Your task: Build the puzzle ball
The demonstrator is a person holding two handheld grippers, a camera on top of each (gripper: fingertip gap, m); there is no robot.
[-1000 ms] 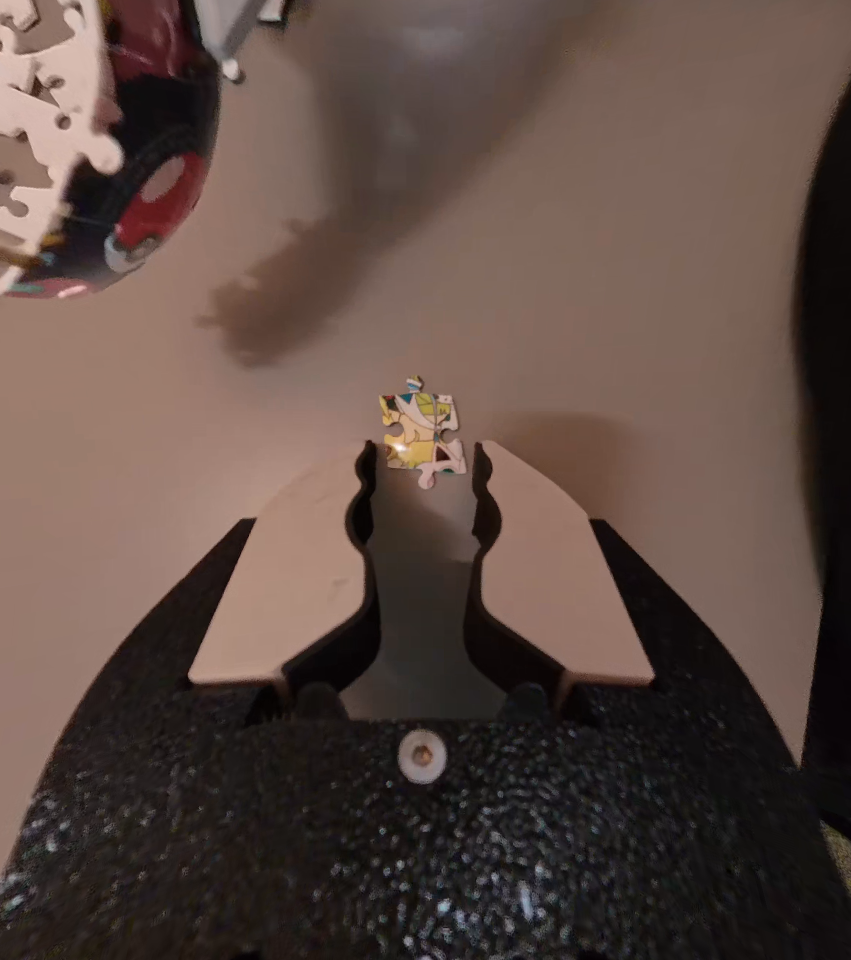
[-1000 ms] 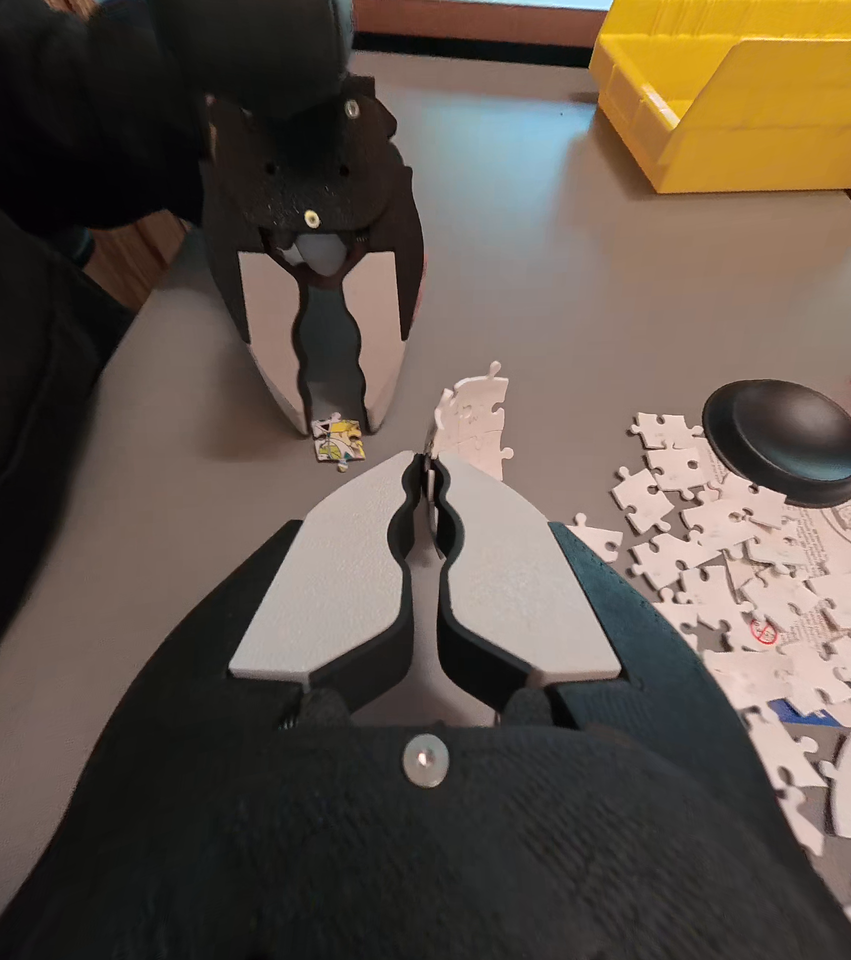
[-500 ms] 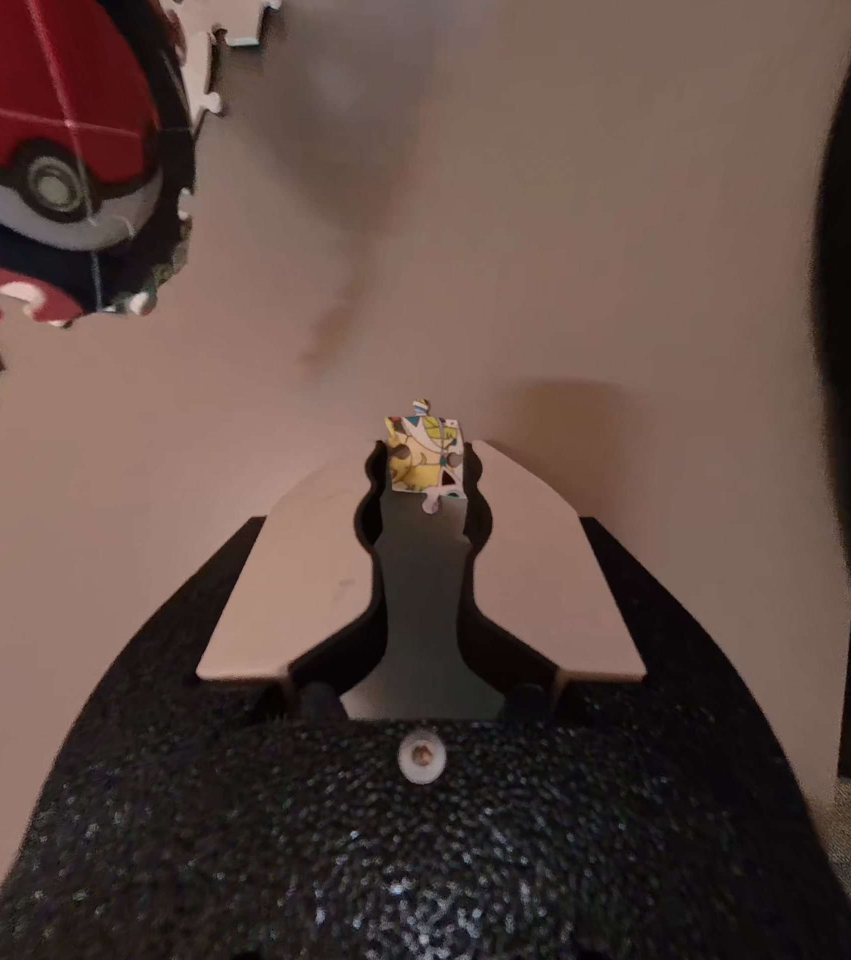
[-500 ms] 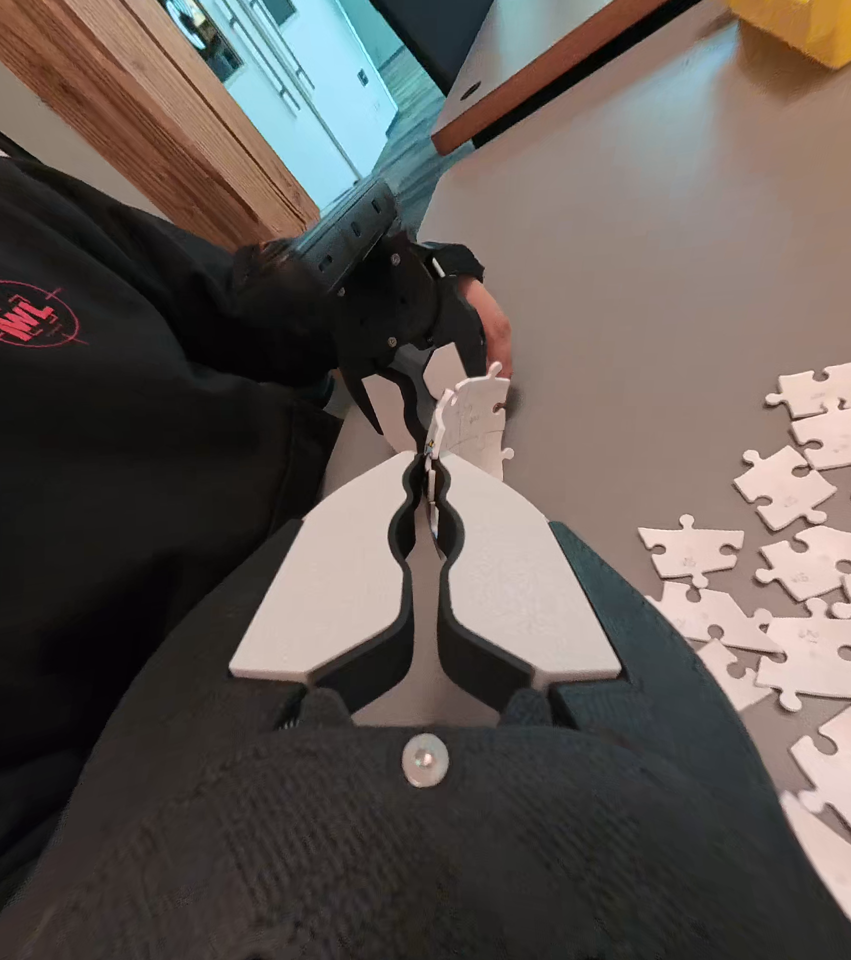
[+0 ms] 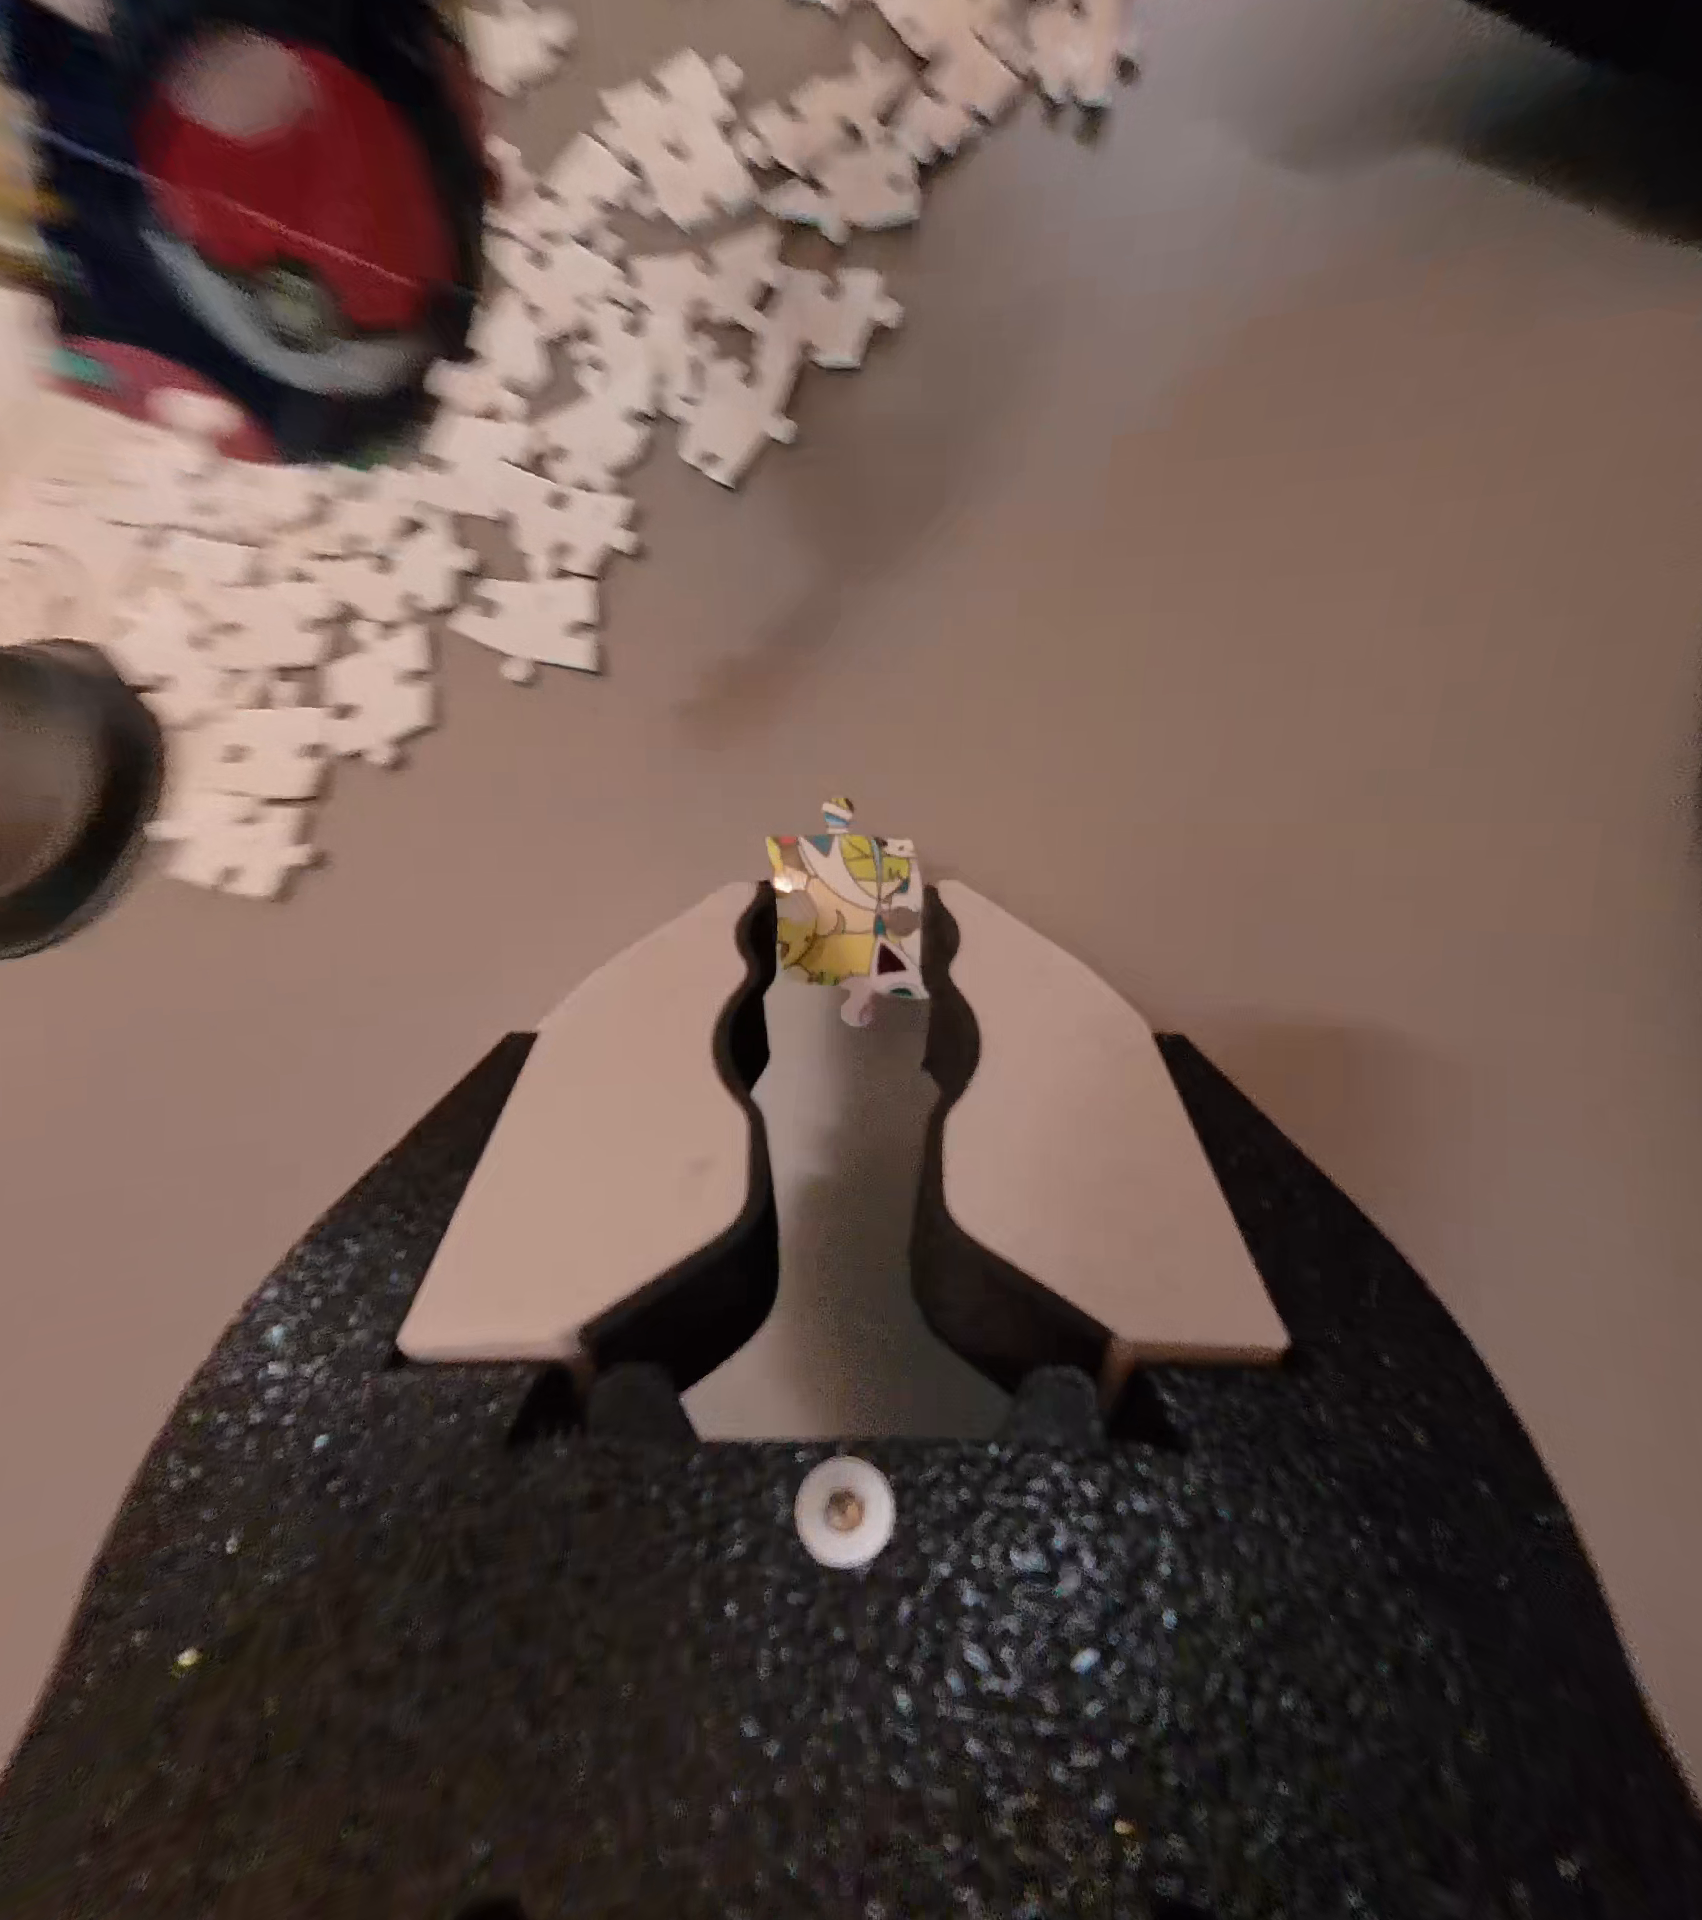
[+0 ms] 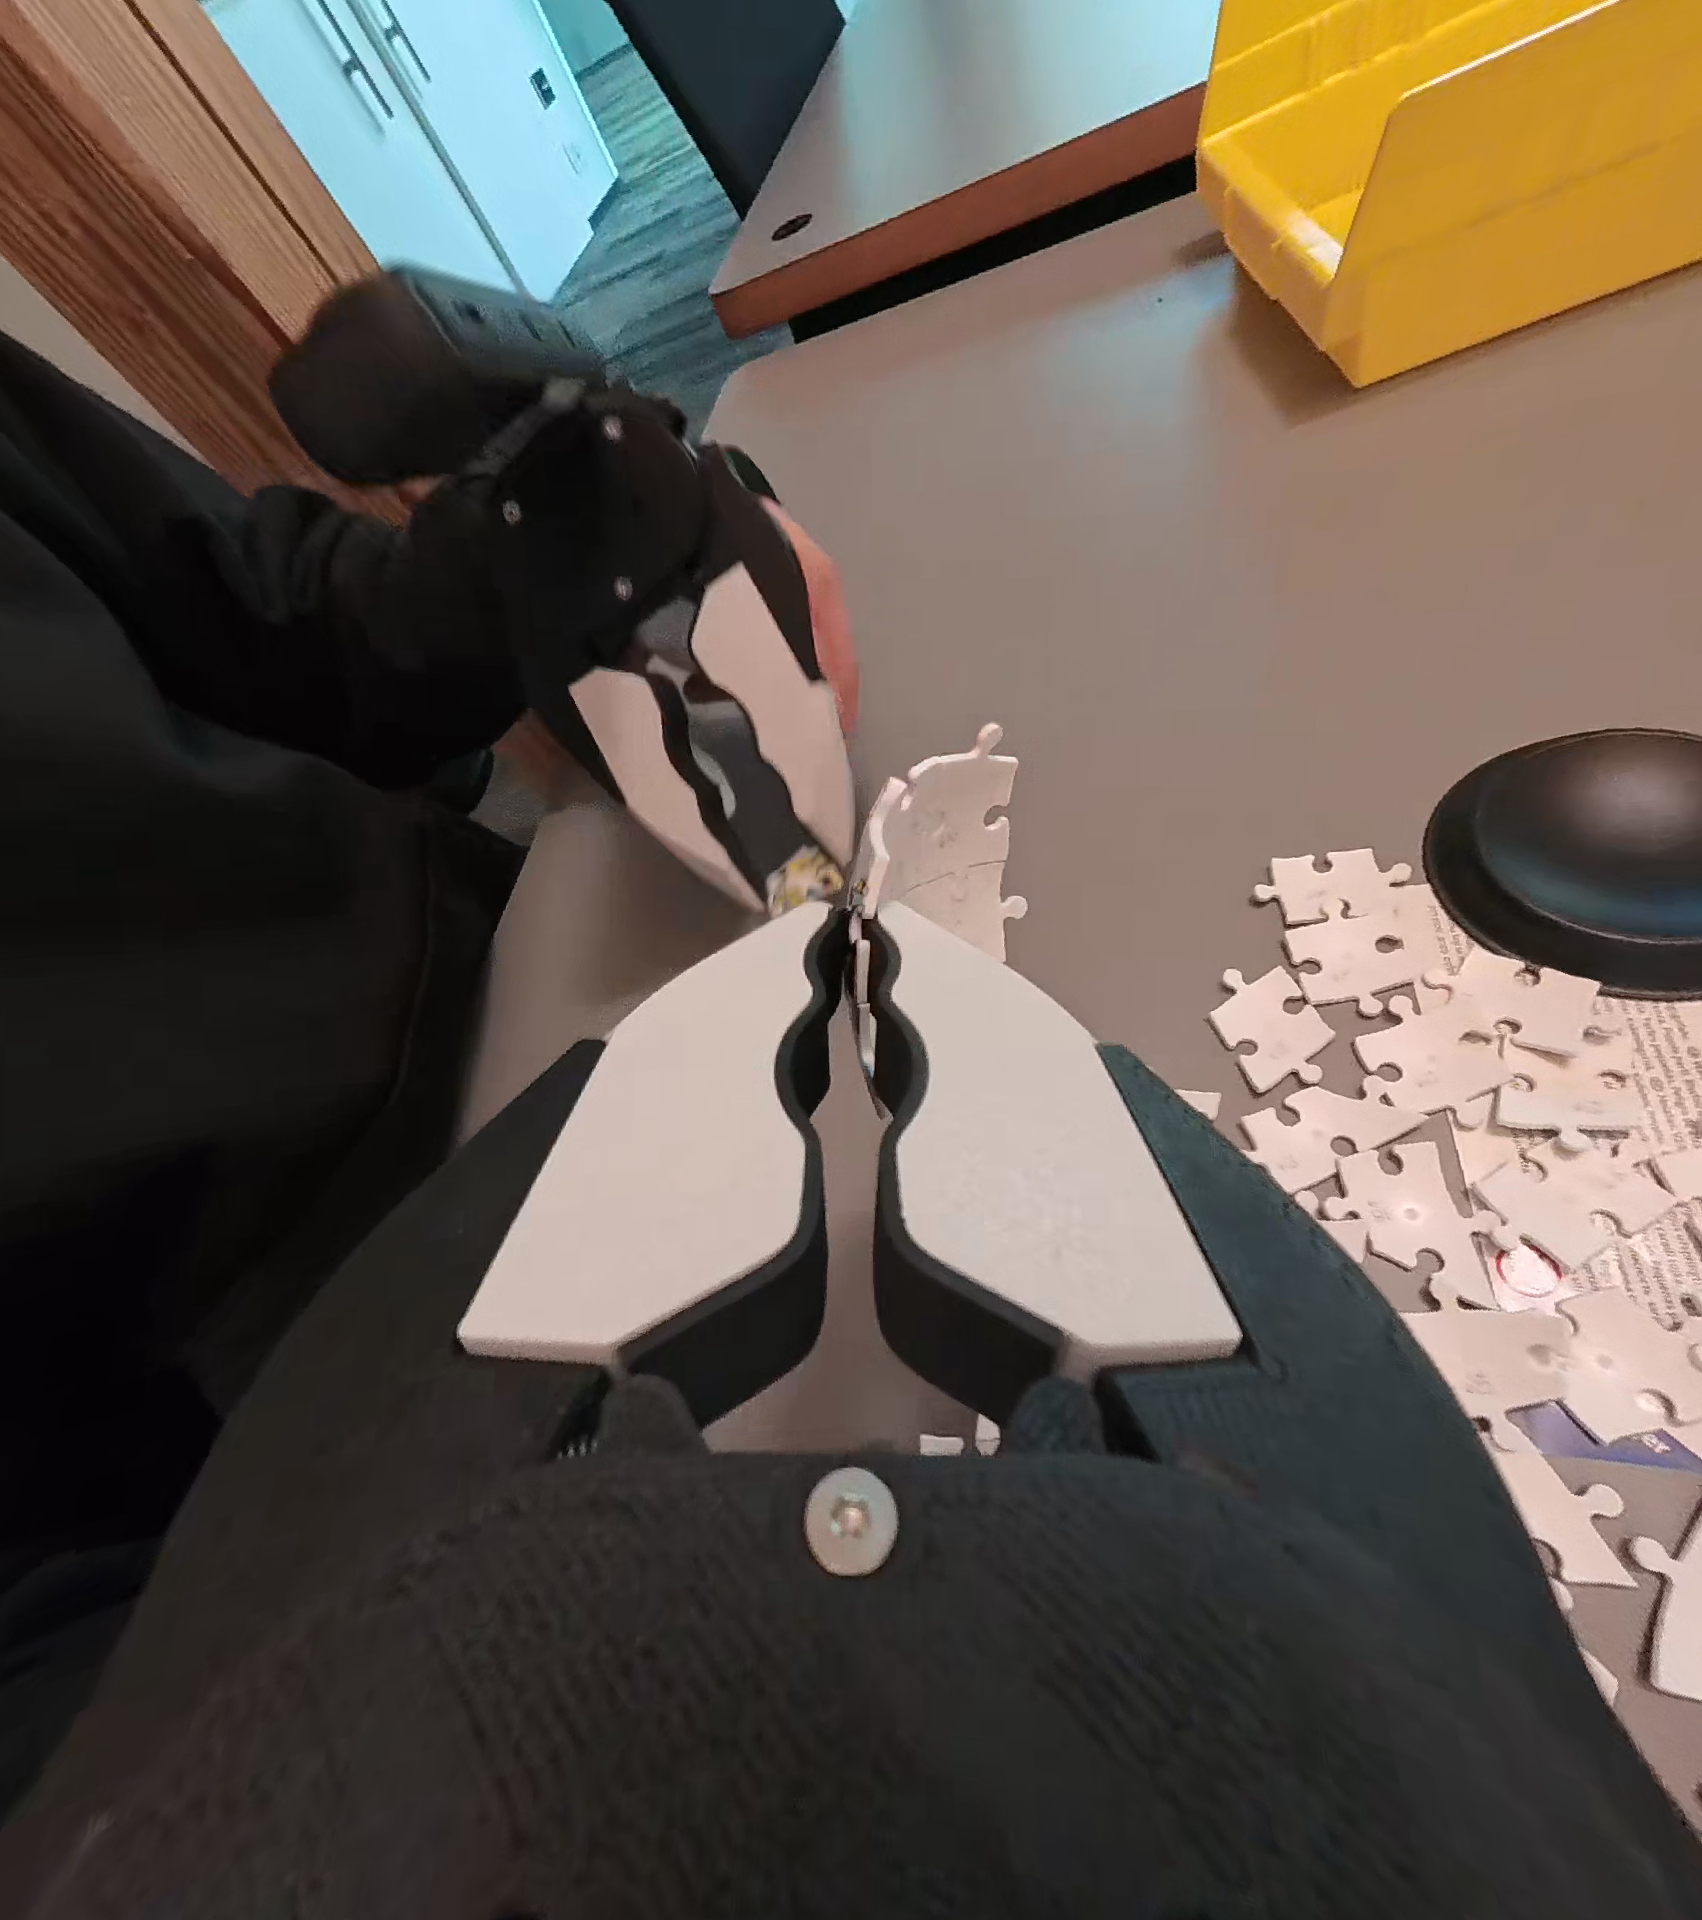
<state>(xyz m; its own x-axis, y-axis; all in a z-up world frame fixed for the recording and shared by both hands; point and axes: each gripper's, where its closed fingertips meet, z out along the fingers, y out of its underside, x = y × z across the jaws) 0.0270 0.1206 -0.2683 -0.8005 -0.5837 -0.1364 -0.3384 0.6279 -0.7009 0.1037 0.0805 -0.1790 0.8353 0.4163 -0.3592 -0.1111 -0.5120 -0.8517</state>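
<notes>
My left gripper (image 5: pixel 852 894) is shut on a small yellow and white printed puzzle piece (image 5: pixel 847 925) and holds it by its sides above the grey table (image 5: pixel 1242 623). My right gripper (image 6: pixel 852 920) is shut on a curved section of joined puzzle pieces (image 6: pixel 940 831), white backs towards its camera. The small piece (image 6: pixel 805 878) sits just left of that section, close to it. The section's printed side (image 5: pixel 286 229), dark with a red and white ball, shows blurred at the top left of the left wrist view.
Several loose white pieces (image 6: pixel 1449 1122) lie on a printed paper sheet (image 6: pixel 1657 1049) at the right. A black round stand (image 6: pixel 1636 862) sits beyond them. A yellow bin (image 6: pixel 1501 156) stands at the back. A person's black sleeve (image 6: pixel 203 831) fills the left.
My left gripper closed on the small printed piece that lay on the table and lifted it. My right gripper swung with the curved section, which now sits beside the small piece.
</notes>
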